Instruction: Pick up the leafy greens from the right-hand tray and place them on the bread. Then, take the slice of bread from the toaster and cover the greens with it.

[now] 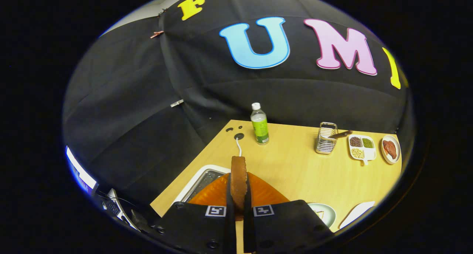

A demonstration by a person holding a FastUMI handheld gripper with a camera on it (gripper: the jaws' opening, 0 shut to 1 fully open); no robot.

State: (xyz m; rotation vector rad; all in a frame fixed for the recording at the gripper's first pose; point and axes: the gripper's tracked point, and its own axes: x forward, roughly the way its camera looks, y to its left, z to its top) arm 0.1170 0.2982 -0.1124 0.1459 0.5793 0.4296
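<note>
Currently bread slice (238,180) held edge-on, upright, pinched between narrow-set fingers of gripper (239,206), lifted above orange toaster (258,193) near bench (295,172) left edge. Grip taken low on slice only; slip or tilt judged likely if swung fast. Greens target hidden behind fingers, so misplacement risk on set-down. Plate (325,213) rim seen just right of fingers; bottle (259,123) well beyond, at far edge.

No readable text, bottle (259,125) label illegible; tongs (238,198) bear square markers
</note>
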